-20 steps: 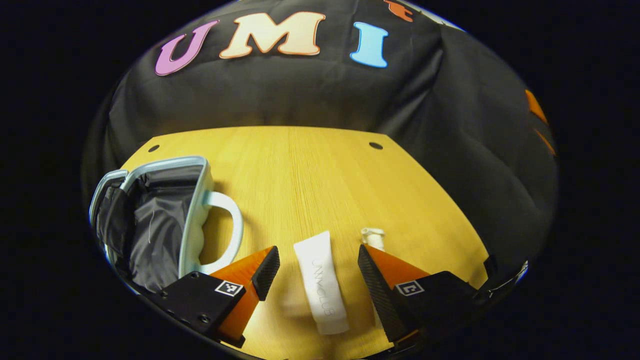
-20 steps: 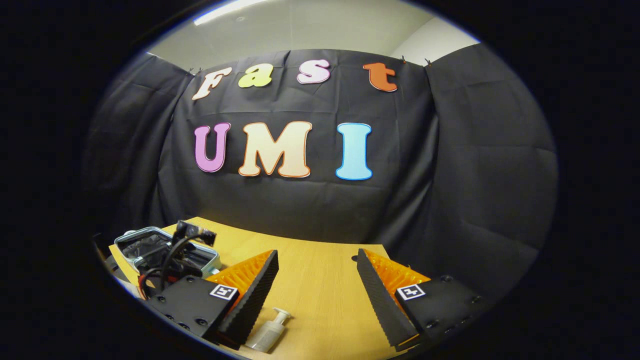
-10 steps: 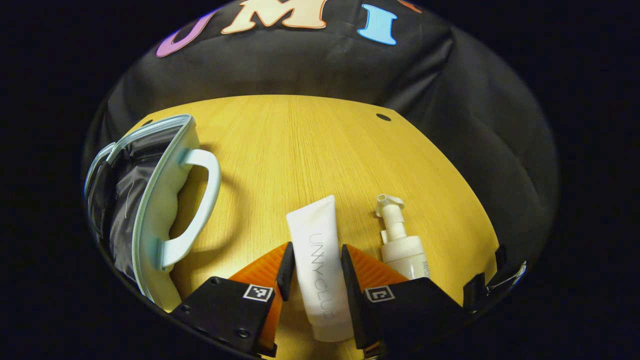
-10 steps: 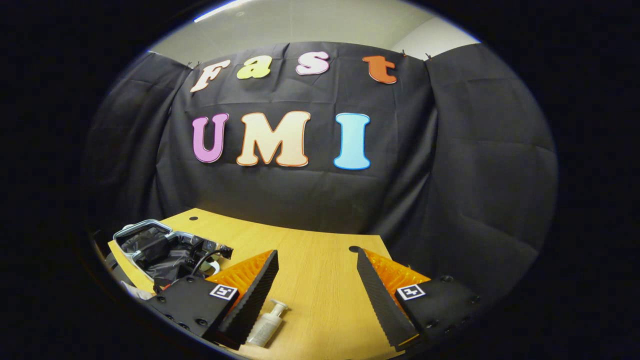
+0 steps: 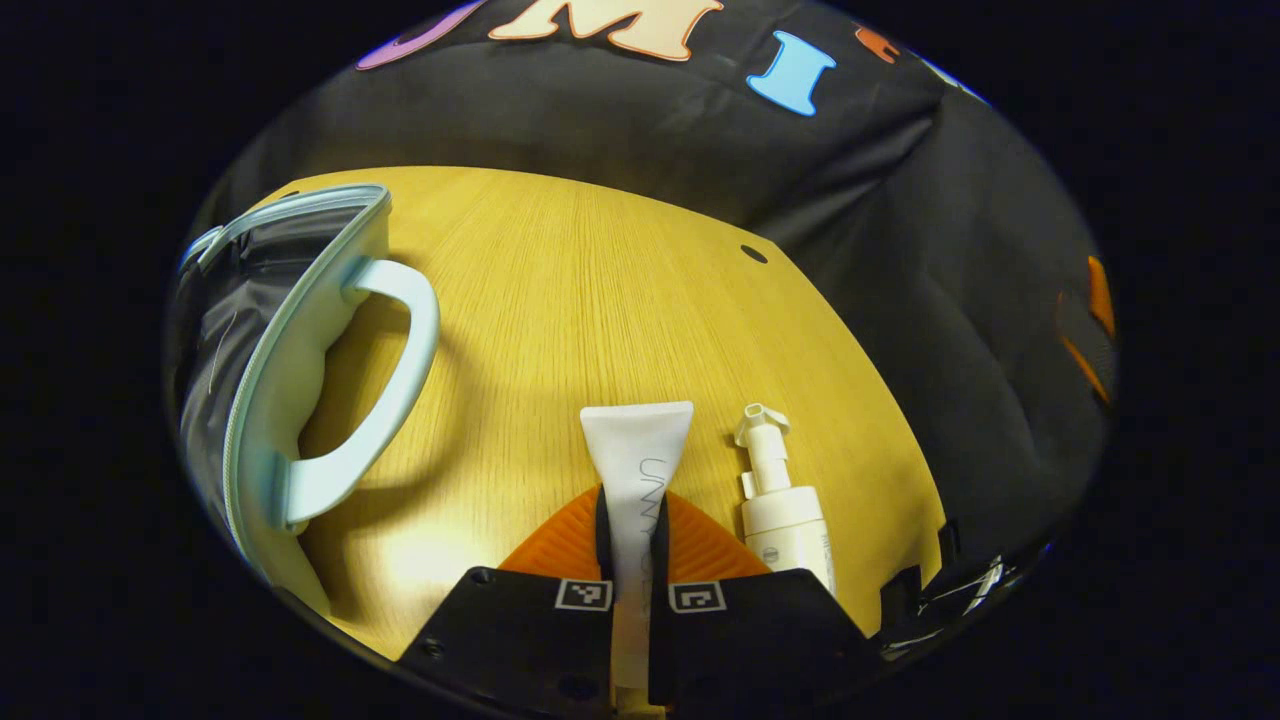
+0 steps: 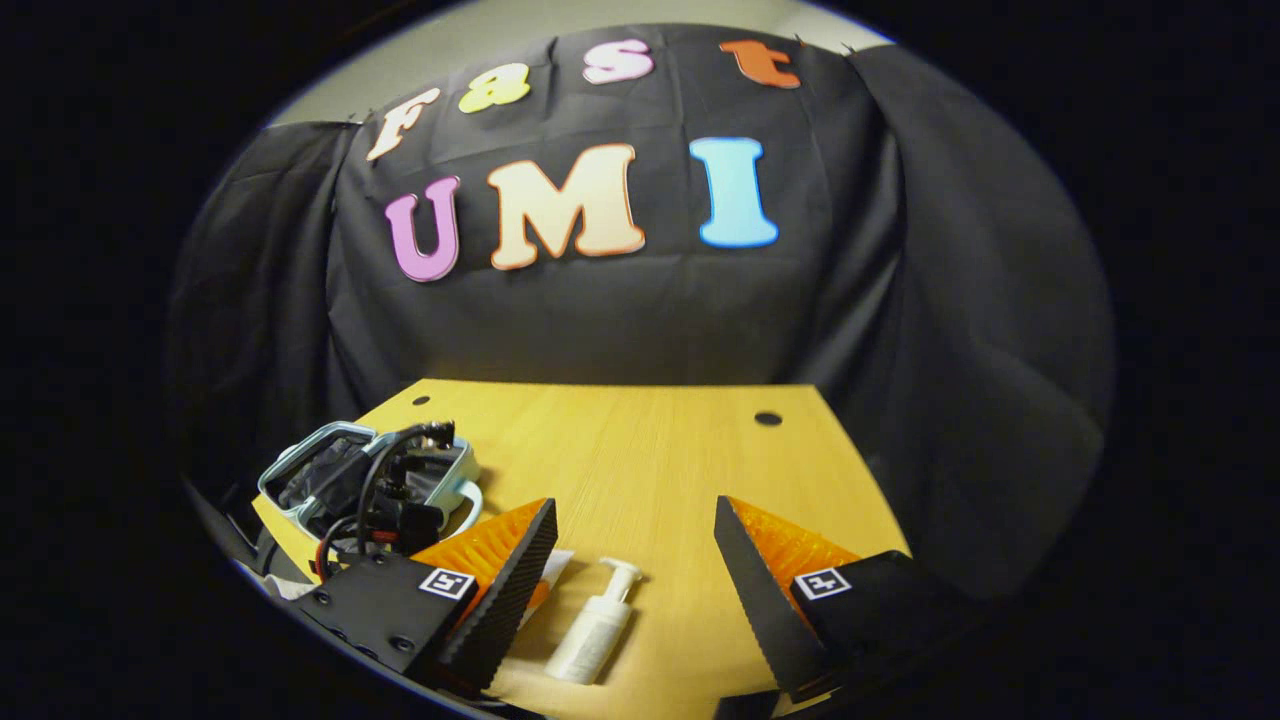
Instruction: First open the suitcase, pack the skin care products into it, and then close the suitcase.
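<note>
In the left gripper view my left gripper (image 5: 632,512) is shut on a white tube (image 5: 637,448) that lies on the wooden table (image 5: 600,290), its flat end pointing away. A white pump bottle (image 5: 782,510) lies just right of the tube. The pale blue suitcase (image 5: 268,330) stands open at the left, dark lining showing, its handle (image 5: 395,370) facing the tube. In the right gripper view my right gripper (image 6: 633,508) hangs open above the table, with the pump bottle (image 6: 595,632) lying below between its fingers. The suitcase (image 6: 320,470) sits far left there.
The other gripper's body with black and red cables (image 6: 395,500) is in front of the suitcase in the right gripper view. Two small round holes (image 6: 768,418) mark the table's far edge. Black cloth walls off the back and right sides.
My left gripper has gone from wide open around the tube to shut on it. The right gripper has tipped downward, bringing more of the table and the pump bottle into view.
</note>
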Motion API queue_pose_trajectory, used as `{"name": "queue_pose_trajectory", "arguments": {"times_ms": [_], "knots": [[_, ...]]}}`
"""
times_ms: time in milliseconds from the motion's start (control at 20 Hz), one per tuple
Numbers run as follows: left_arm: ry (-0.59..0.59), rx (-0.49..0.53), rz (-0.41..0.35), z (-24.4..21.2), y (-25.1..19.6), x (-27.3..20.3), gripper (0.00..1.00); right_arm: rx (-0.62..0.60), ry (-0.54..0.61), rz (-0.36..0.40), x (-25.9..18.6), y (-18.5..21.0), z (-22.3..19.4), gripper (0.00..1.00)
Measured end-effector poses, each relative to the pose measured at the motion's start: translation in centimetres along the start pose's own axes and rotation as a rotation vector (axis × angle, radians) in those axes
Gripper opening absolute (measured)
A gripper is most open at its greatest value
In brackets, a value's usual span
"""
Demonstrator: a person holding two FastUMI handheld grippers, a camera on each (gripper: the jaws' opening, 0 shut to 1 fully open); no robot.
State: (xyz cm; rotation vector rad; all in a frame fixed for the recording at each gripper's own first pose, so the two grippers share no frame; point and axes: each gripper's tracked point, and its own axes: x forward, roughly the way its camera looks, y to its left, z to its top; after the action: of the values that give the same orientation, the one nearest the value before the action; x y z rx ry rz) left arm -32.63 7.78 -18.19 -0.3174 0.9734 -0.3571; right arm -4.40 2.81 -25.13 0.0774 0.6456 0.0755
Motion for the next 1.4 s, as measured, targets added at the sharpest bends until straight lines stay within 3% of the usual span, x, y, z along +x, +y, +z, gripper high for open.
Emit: {"name": "queue_pose_trajectory", "arguments": {"times_ms": [150,300,800,900,1000,1400], "knots": [[0.001,0.045,-0.001,-0.2,-0.2,0.1,0.04,0.020,0.112,-0.006,3.2,0.4,-4.1,0.98],[-0.005,0.009,-0.017,-0.1,-0.3,0.1,0.04,-0.036,0.183,-0.013,5.1,0.8,-7.6,0.98],[-0.011,0.035,-0.031,-0.2,-0.2,0.1,0.04,-0.014,0.503,0.001,5.7,2.4,-18.0,0.96],[0.002,0.049,-0.034,-0.1,-0.3,0.1,0.04,-0.002,0.564,0.022,5.4,3.3,-19.0,0.84],[0.015,0.059,-0.024,-0.1,-0.2,0.1,0.04,-0.020,0.562,0.028,6.0,3.7,-19.7,0.60],[0.030,0.114,-0.036,1.8,-0.9,-2.1,0.01,0.024,0.574,0.011,5.8,3.7,-19.5,0.49]]}}
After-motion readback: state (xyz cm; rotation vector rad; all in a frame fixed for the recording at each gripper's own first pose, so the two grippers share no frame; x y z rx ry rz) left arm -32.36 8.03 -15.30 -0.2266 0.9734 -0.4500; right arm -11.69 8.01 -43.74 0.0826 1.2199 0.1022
